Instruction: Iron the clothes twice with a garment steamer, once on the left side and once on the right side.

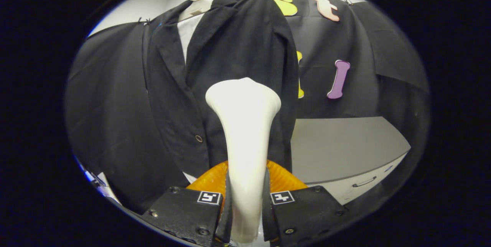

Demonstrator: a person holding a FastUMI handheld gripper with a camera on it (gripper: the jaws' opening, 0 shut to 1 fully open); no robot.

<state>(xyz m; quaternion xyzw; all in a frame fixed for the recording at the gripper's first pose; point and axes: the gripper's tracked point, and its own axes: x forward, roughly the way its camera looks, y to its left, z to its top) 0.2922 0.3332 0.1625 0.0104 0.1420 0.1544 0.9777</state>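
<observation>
The tool (pixel 245 208) is nearest, its two fingers (pixel 184 212) closed on either side of the handle of a white garment steamer (pixel 244 139), so both press on the handle and grip it. The steamer stands upright between the fingers and widens upward to a flared head. Just behind the steamer's lower handle, an orange ridged piece (pixel 284 180) shows on both sides of it; what it is cannot be told.

Beyond the steamer hangs a black jacket (pixel 230 66), the garment to be ironed. The steamer's head sits in front of the jacket's front panel, to the right of the jacket's opening and above and to the right of a small round button (pixel 198 138); whether the head touches the cloth cannot be told. Above the steamer, the jacket's lapels part over a white shirt (pixel 188 36), and a pale hanger (pixel 197 5) holds the collar.

To the right of the steamer, beside the jacket's hem, stands a grey worktop (pixel 345 143) with a drawer handle (pixel 364 182) on its front. Black cloth covers the wall behind everything.
</observation>
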